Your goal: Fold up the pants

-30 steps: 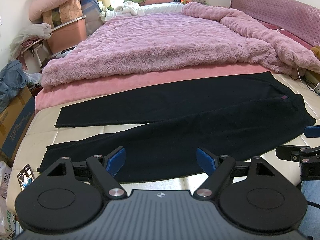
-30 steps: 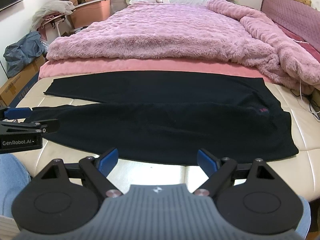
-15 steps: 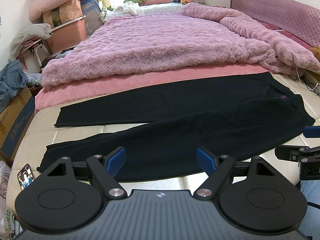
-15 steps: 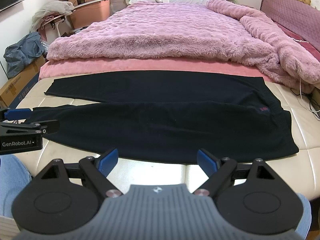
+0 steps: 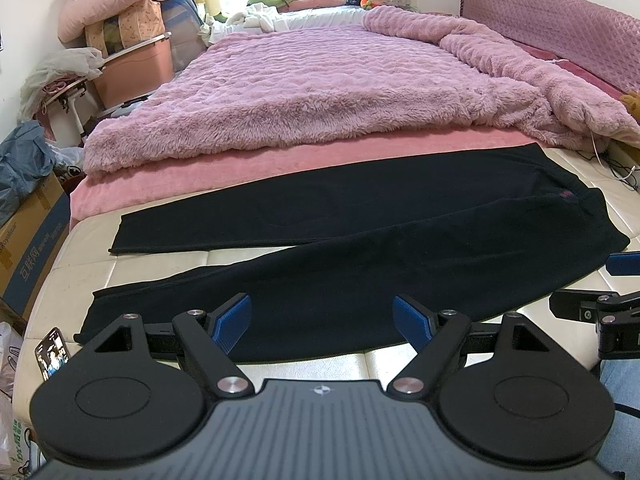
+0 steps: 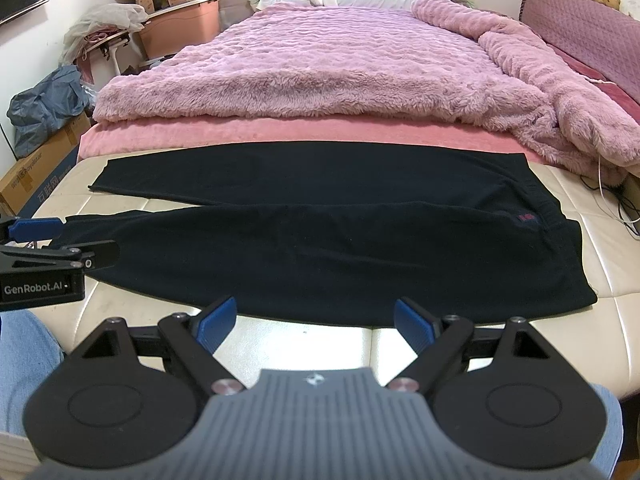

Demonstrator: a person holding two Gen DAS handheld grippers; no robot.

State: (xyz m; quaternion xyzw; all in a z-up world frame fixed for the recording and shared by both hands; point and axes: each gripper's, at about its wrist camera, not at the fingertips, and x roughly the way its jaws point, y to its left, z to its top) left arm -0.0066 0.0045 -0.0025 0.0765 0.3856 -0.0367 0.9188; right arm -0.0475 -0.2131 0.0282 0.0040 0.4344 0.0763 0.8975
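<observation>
Hovering with jaws apart, the left gripper (image 5: pixel 322 322) and right gripper (image 6: pixel 316 320) face the black pants (image 6: pixel 320 240) lying flat on the cream mattress (image 6: pixel 624 280); best pinch the near leg's edge cleanly, lifting both ends evenly
</observation>
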